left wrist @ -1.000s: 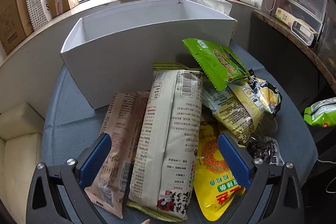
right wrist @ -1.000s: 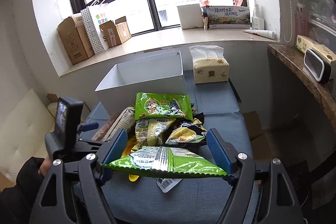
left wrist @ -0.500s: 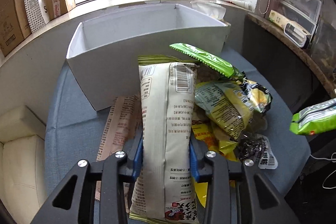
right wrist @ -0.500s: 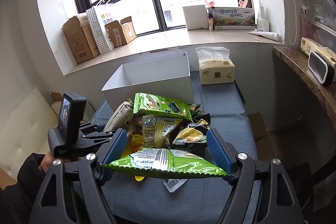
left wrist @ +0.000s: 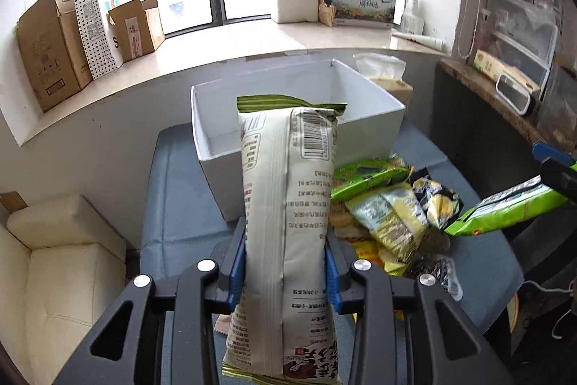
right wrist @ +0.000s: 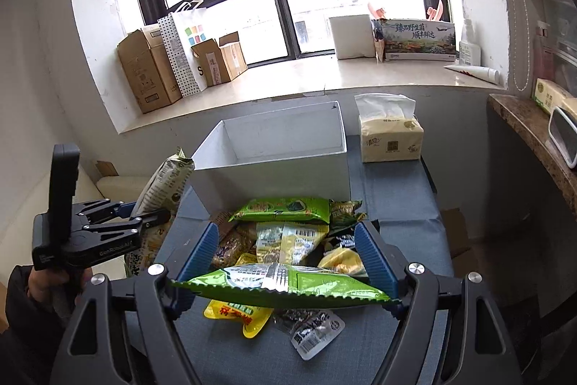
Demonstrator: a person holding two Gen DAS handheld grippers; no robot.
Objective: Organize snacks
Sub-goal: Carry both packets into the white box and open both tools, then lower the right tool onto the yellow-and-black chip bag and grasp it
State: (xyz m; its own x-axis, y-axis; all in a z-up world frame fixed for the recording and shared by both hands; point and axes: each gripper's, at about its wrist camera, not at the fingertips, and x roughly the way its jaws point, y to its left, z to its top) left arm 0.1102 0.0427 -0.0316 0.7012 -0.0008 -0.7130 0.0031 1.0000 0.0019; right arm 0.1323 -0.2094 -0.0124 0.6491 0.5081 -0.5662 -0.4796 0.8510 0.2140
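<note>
Above the bench (left wrist: 180, 222), the left claw (left wrist: 285, 266) pinches a beige packet (left wrist: 288, 211); the right claw (right wrist: 286, 262) grips a green packet (right wrist: 285, 285) by its ends.

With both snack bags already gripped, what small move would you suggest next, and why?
Probably carry the left hand-held gripper forward over the open white cardboard box: its tall beige snack packet is clamped and lifted, while the box interior looks empty.

Between blue pads (left wrist: 238, 262), a cream packet (left wrist: 288, 226) with black barcode and green-striped end. Between blue pads (right wrist: 371, 255), a green bag (right wrist: 288, 287). Beyond: white box (right wrist: 274, 175), blue-grey cloth (right wrist: 393, 204), yellow pouch (right wrist: 238, 316).
</note>
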